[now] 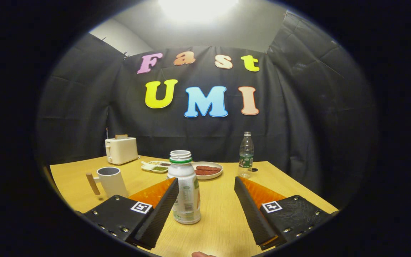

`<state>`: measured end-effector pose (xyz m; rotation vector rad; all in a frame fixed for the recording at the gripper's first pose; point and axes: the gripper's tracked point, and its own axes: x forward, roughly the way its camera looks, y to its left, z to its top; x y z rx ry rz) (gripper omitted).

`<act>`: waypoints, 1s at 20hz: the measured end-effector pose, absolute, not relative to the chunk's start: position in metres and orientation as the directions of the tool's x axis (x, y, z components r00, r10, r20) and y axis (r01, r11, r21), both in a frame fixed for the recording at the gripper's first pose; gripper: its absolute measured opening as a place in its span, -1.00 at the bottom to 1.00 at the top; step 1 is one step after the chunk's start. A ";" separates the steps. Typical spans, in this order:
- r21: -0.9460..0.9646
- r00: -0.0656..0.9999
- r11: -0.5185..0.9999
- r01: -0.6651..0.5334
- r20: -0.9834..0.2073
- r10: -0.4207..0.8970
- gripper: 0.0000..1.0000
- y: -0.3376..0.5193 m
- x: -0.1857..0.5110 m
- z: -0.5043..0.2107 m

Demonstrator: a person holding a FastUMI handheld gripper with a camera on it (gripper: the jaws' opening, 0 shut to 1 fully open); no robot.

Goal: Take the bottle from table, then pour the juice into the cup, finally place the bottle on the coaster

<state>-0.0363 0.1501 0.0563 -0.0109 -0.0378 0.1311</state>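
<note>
A white juice bottle (pixel 185 191) with a green neck ring and no cap stands upright on the wooden table (pixel 219 221). It is between the fingers of my gripper (pixel 206 185), close against the left finger (pixel 162 210), with a wide gap to the right finger (pixel 250 210). The gripper is open and neither finger presses on the bottle. A white cup (pixel 112 181) with a wooden handle stands to the left, beyond the left finger. I cannot make out a coaster.
At the back of the table stand a white toaster (pixel 121 150), a small divided tray of food (pixel 155 166), a plate with red food (pixel 207 170) and a clear water bottle (pixel 246 154). A fingertip (pixel 202 254) shows at the near table edge.
</note>
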 end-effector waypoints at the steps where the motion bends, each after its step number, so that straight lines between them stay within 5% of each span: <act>1: -0.013 0.989 0.990 -0.142 0.040 0.143 0.92 0.157 -0.036 0.055; 20: 0.039 0.994 0.994 -0.105 -0.019 0.106 0.92 0.200 0.039 0.024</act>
